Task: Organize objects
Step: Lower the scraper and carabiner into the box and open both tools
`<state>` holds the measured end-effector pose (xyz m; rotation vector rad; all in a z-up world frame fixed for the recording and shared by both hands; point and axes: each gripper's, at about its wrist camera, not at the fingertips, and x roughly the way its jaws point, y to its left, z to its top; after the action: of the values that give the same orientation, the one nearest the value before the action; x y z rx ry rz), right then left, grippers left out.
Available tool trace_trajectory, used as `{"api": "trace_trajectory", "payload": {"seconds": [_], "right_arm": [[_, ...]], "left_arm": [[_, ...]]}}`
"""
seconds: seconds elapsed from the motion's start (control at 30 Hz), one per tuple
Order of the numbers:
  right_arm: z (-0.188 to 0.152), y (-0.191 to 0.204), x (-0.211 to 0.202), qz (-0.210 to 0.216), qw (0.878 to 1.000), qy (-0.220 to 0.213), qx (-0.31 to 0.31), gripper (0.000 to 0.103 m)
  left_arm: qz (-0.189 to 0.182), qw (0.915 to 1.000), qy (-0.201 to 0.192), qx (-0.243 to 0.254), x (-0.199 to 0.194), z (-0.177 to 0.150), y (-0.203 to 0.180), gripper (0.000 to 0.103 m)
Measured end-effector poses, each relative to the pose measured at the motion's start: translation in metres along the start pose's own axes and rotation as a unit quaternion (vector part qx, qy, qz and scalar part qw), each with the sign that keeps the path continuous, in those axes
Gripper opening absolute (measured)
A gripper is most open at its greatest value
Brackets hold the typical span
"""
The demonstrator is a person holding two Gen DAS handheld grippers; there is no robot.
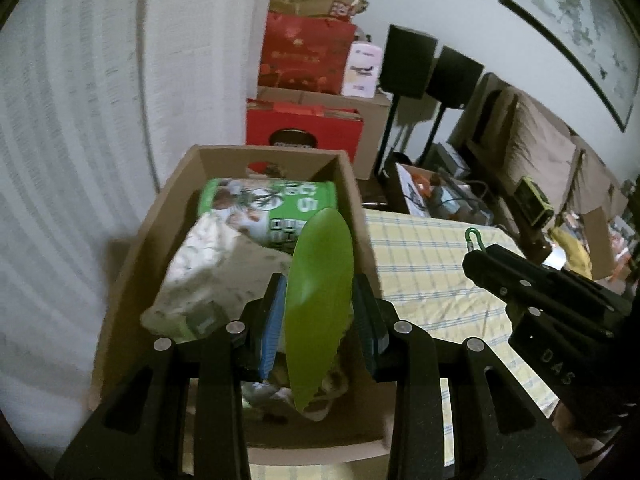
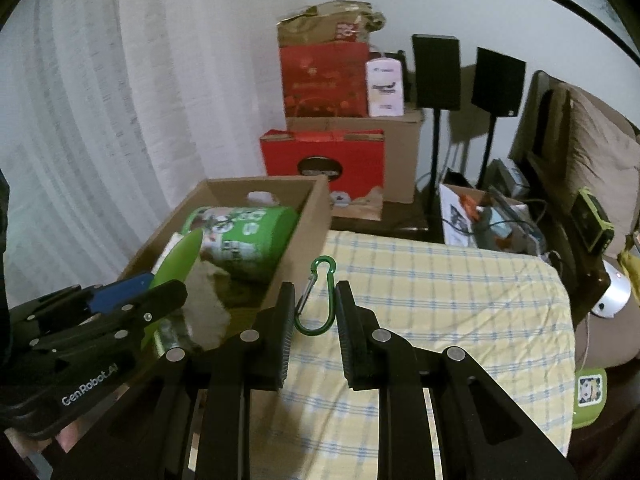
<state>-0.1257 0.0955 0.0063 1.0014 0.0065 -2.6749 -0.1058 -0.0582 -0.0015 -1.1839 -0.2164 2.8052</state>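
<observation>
Hovering over the box (image 1: 120, 280) on the left, the left gripper (image 1: 318, 312) has its jaws clamped on a green scoop (image 1: 320, 300), long axis running straight out along the fingers, tip toward the far wall of the box. Under it lie a green can (image 1: 276, 208) on its side and a pale crumpled bag (image 1: 212, 276). That hand looks best placed: the box is right below its load, so a release should land the scoop inside. Moving right, the right gripper (image 2: 316, 312) is out over the yellow checked bed (image 2: 420, 300), just beside the box, jaws nearly together on a green carabiner (image 2: 316, 296) standing lengthwise between them, and the box lies to its left. Behind: white curtain (image 2: 80, 140), stacked red bags (image 2: 324, 80) and cartons, two black speakers (image 2: 436, 72) on stands, a cluttered corner.
</observation>
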Motion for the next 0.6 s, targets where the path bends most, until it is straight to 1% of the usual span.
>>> {"api": "trace_trajectory", "payload": {"seconds": [0.3,0.47,0.6], "right_arm": [[-0.004,0.026,0.018,0.034,0.999,0.024,-0.009,0.019],[-0.013,0.046,0.029,0.049,0.998,0.041,-0.024,0.019],[-0.020,0.060,0.038,0.060,0.996,0.052,-0.036,0.019]], "left_arm": [[0.011,0.9997,0.017,-0.009,0.007,-0.010,0.028,0.031],[0.006,0.9991,0.038,-0.015,0.018,-0.023,0.036,0.031],[0.006,0.9988,0.045,-0.020,0.025,-0.028,0.041,0.031]]}}
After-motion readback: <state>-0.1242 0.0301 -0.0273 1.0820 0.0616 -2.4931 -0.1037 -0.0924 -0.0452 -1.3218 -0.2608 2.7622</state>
